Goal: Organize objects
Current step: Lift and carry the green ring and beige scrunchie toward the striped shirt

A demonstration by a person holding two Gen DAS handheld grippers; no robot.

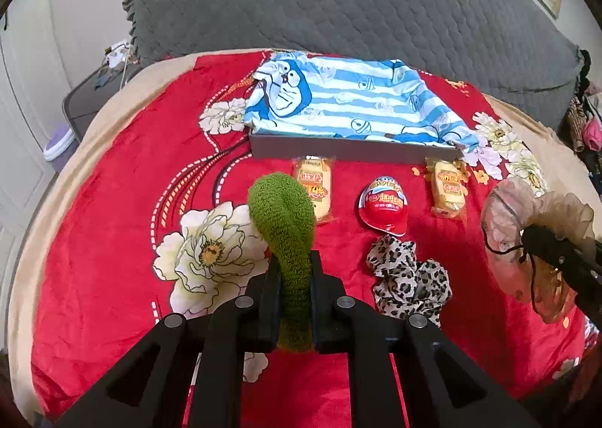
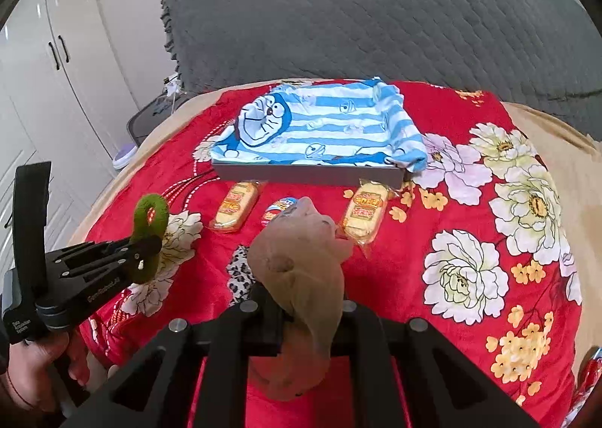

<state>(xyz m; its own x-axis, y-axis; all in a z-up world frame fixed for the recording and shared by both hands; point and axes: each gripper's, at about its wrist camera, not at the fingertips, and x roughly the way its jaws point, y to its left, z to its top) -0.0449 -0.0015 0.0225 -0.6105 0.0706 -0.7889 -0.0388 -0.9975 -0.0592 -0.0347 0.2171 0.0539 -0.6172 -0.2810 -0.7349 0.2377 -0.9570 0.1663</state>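
Note:
My left gripper [image 1: 295,270] is shut on a green fuzzy scrunchie [image 1: 284,217] and holds it above the red blanket; it also shows in the right wrist view [image 2: 150,225]. My right gripper [image 2: 301,300] is shut on a beige sheer scrunchie [image 2: 301,258], also seen at the right of the left wrist view [image 1: 526,217]. A leopard-print scrunchie [image 1: 408,277] lies on the blanket. Two yellow snack packs [image 1: 314,187] [image 1: 447,189] and a red egg-shaped candy [image 1: 383,204] lie in front of a grey tray [image 1: 353,151] lined with a blue striped cartoon cloth [image 1: 350,100].
Everything rests on a red floral blanket [image 2: 470,240] over a bed. A grey quilted pillow [image 2: 357,14] lies behind the tray. White wardrobe doors [image 2: 45,70] stand at the left. A person's hand [image 2: 45,360] holds the left gripper.

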